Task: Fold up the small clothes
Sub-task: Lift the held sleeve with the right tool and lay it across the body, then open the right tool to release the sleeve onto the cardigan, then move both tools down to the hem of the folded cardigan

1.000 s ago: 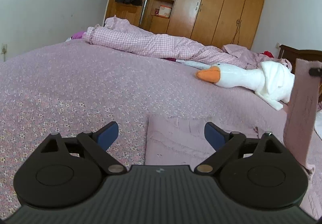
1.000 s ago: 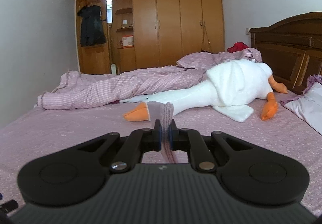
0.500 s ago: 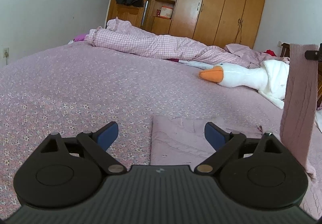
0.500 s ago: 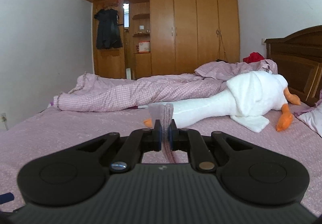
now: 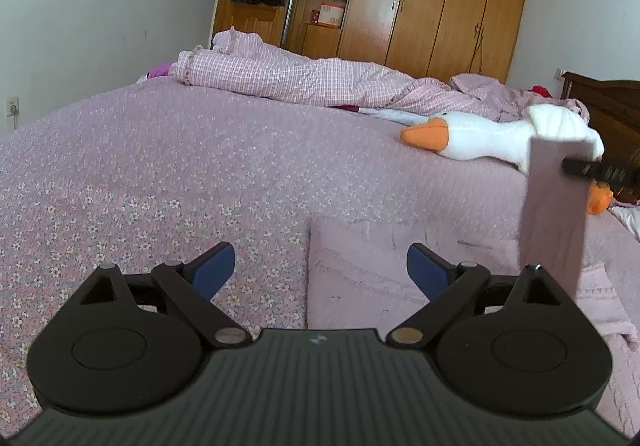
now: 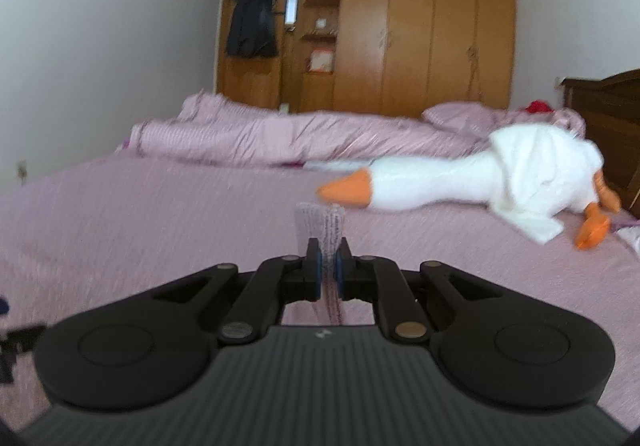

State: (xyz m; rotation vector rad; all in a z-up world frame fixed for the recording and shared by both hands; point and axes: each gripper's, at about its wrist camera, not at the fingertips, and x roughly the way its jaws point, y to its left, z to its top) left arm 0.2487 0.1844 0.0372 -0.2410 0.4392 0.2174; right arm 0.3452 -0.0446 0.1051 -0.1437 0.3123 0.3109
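The right claw (image 6: 327, 270) is clamped on a strip of the pink knitted garment (image 5: 372, 278), lifting it upright near the goose plush (image 5: 492, 137). The rest lies flat on the floral bedspread (image 5: 160, 173), under the left claw (image 5: 320, 266), whose jaws stand wide and empty.

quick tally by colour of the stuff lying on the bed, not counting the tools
pink: 3 - knit garment, lifted strip held up by the right tool, checked quilt
white: 1 - toy goose
red: 1 - small item by the headboard, too small to identify
total: 5
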